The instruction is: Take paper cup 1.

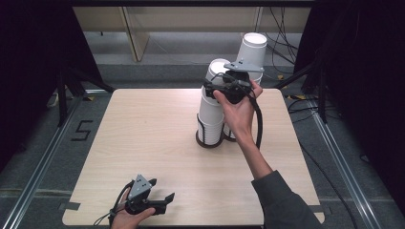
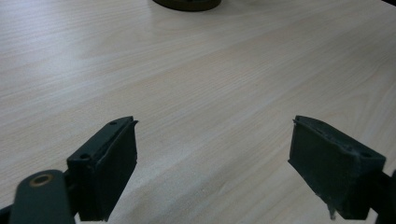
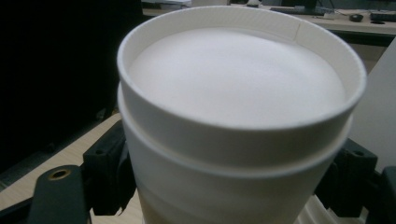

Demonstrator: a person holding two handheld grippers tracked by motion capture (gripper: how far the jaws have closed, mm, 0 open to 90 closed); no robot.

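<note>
R gripper (image 1: 220, 88) clamped the top paper cup (image 3: 238, 116) of the stack nr counter's far edge. L gripper (image 2: 212, 154) sat at near edge w/ jaws apart, nothing between.

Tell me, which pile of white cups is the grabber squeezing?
The nearer, shorter cup stack, in the black wire holder. The right gripper clamps its upside-down top cups; the taller stack behind it stands untouched.

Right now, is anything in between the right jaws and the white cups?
No. In the right gripper view the jaws sit on either side of the upside-down cup stack with nothing between. In the high view the right gripper is at the top of the left stack in its dark holder.
</note>
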